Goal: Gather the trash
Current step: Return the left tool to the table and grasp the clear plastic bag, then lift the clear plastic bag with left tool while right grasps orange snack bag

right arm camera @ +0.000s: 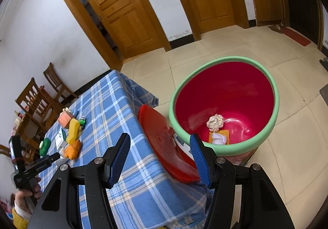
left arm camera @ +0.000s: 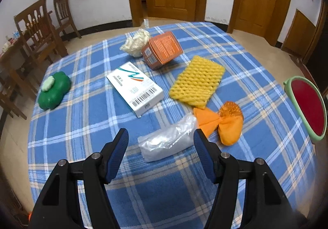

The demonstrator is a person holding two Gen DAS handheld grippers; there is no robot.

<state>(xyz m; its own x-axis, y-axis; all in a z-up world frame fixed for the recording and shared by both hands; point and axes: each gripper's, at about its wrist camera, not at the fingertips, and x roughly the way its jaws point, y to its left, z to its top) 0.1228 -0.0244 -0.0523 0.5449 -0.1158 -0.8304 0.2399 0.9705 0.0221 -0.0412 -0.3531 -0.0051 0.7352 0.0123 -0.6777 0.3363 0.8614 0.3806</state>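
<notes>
Woven blue plaid tablecloth (left arm camera: 82,126): crinkly clear plastic bag (left arm camera: 168,142), perhaps untouched, between left gripper (left arm camera: 161,136) fingers, apart; right gripper (right arm camera: 160,139) fingers apart.

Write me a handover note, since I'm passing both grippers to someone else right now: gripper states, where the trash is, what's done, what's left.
Left gripper: open, empty, over the clear plastic bag.
Right gripper: open, empty, aimed between the red lid at the table edge and the bin.
Done: a crumpled paper ball and some scraps lie in the bin.
Left on the table: plastic bag, white box, orange box, yellow foam net, orange wrapper, paper wad, green item.
</notes>
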